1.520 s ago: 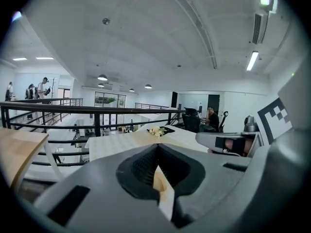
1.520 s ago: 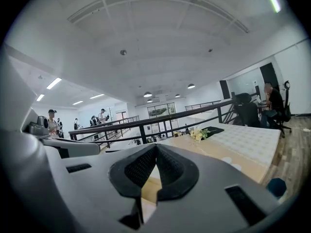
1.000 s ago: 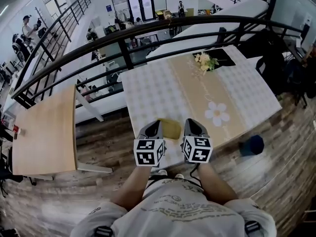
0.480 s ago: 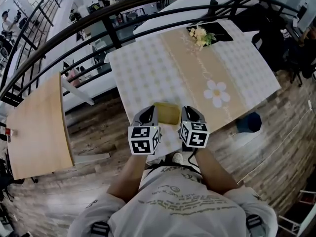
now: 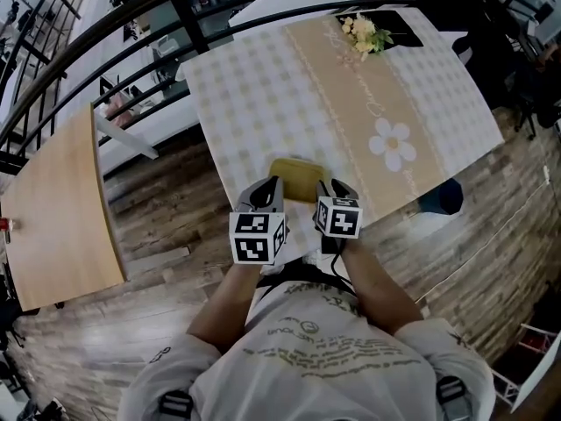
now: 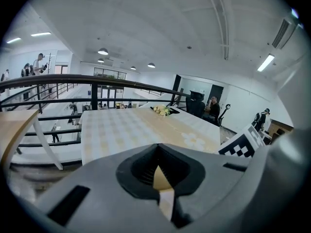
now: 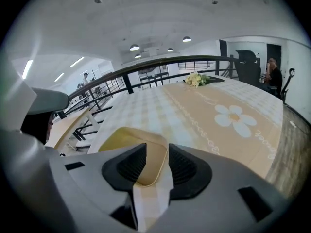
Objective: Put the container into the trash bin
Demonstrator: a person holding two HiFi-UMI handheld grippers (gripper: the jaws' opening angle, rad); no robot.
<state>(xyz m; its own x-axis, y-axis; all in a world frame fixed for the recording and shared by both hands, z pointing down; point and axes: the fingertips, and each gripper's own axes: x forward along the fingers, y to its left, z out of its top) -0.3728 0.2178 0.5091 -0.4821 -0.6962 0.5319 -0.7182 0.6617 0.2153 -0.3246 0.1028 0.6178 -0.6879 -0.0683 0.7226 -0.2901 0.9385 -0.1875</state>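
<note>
Container (image 5: 296, 179): resting on bench (image 5: 254, 77).
Right gripper (image 5: 334, 189): opening, Container corner sitting between its jaws.
Left gripper (image 5: 266, 189): pressing shut beside Container.

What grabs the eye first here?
The yellow container sits at the near edge of the checked table, with the left gripper and right gripper just in front of it. The right one's jaws are opening, and the container's near rim shows between them. Next come the white daisy on the beige runner and the dark blue bin on the wood floor off the table's right corner.
</note>
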